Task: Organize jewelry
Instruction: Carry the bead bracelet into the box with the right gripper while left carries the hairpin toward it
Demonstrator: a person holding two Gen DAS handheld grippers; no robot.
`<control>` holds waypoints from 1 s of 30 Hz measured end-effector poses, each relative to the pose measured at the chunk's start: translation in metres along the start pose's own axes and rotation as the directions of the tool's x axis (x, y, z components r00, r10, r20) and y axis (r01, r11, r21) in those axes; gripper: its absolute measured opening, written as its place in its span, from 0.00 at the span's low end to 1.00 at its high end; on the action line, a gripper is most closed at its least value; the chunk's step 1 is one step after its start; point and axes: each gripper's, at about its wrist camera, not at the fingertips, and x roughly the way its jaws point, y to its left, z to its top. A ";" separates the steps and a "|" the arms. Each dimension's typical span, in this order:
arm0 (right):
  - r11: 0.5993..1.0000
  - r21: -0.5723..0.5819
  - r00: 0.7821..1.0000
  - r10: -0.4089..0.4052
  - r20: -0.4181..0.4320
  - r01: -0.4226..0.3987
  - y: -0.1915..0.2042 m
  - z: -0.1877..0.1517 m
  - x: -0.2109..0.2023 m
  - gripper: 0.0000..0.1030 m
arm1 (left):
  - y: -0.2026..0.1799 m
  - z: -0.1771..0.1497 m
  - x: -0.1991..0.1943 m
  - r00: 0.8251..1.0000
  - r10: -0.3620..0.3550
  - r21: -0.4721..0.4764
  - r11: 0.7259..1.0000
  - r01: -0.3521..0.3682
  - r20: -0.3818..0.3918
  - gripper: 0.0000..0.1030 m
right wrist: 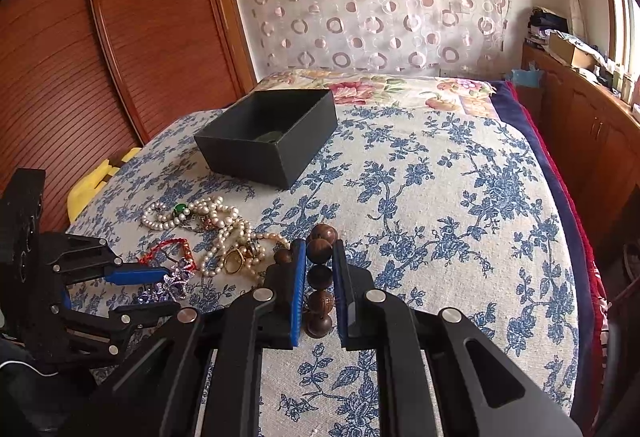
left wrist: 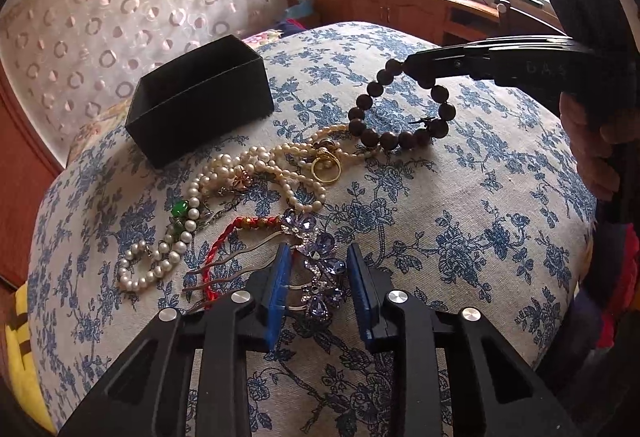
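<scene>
Jewelry lies in a tangled heap on the blue-flowered bedspread (right wrist: 440, 197), toward its left edge, just in front of the open black box (right wrist: 268, 133). The right gripper (right wrist: 320, 269) has its jaws closed on the dark wooden bead bracelet (left wrist: 400, 113); from the left wrist view the loop hangs from the fingertips with its lowest beads touching or just above the cloth, right beside the pearl strands (left wrist: 248, 165) and the gold ring (left wrist: 326, 169). The left gripper (left wrist: 320, 277) is parted, its blue pads on either side of the purple crystal hair comb (left wrist: 316, 265), not yet closed on it as far as I can tell.

My worry is snagging. The bracelet's small tassel could catch a pearl strand and drag the heap along. The comb lies over the red braided cord (left wrist: 224, 241), so lifting it may pull that up too.
</scene>
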 end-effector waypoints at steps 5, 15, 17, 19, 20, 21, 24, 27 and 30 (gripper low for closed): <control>1.000 -0.010 1.000 0.006 0.005 -0.006 0.004 0.002 -0.002 0.14 | 0.009 -0.002 -0.008 0.999 -0.007 -0.035 0.999 0.008 0.034 0.20; 0.998 -0.060 0.999 0.018 0.034 -0.016 0.021 0.019 -0.009 0.14 | 0.032 0.001 -0.039 0.992 -0.012 -0.109 0.994 0.026 0.127 0.20; 0.997 -0.077 0.998 0.024 0.053 -0.020 0.027 0.026 -0.014 0.14 | 0.034 0.003 -0.043 0.990 -0.014 -0.120 0.992 0.031 0.139 0.20; 0.995 -0.094 0.997 0.029 0.066 -0.023 0.032 0.033 -0.017 0.14 | 0.039 0.005 -0.047 0.988 -0.007 -0.129 0.991 0.027 0.153 0.20; 0.995 -0.100 0.997 0.030 0.072 -0.022 0.034 0.036 -0.019 0.14 | 0.042 0.006 -0.048 0.987 -0.003 -0.135 0.991 0.025 0.160 0.20; 0.994 -0.111 0.996 0.030 0.082 -0.021 0.037 0.041 -0.021 0.14 | 0.045 0.007 -0.050 0.986 0.001 -0.143 0.990 0.023 0.165 0.20; 0.991 -0.130 0.994 0.032 0.104 -0.018 0.043 0.053 -0.025 0.14 | 0.056 0.013 -0.051 0.984 0.016 -0.158 0.987 0.012 0.176 0.20; 0.989 -0.149 0.991 0.033 0.126 -0.014 0.047 0.066 -0.029 0.14 | 0.068 0.017 -0.053 0.982 0.027 -0.181 0.984 0.007 0.188 0.20; 0.986 -0.166 0.990 0.035 0.140 -0.012 0.052 0.080 -0.027 0.14 | 0.078 0.021 -0.053 0.980 0.042 -0.200 0.980 -0.003 0.192 0.20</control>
